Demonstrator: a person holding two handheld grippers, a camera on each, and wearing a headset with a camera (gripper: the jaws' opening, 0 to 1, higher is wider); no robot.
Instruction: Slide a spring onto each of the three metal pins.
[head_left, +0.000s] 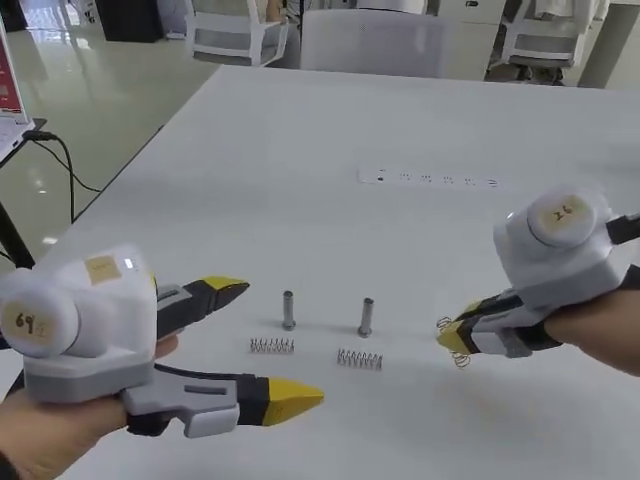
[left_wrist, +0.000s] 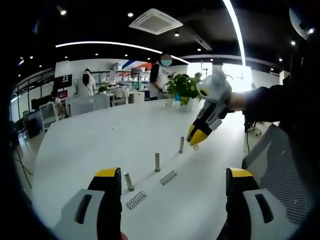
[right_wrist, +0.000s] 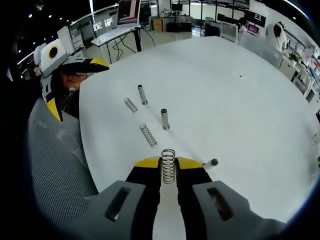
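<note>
Evidently, a white table (head_left: 330, 130) stands on glossy floor (head_left: 100, 90).

The table (head_left: 400, 120) is plain white; the pins (head_left: 288, 310) on it are dull silver-grey, and the springs (head_left: 272, 346) beside them are a brighter silver. The left gripper (head_left: 281, 343), at seven o'clock in the head view, has yellow tips on black jaws and a white and pale grey body, and the right gripper (head_left: 450, 338), at three o'clock, has the same colours. The spring (right_wrist: 168, 166) between its yellow tips is silver too.
</note>
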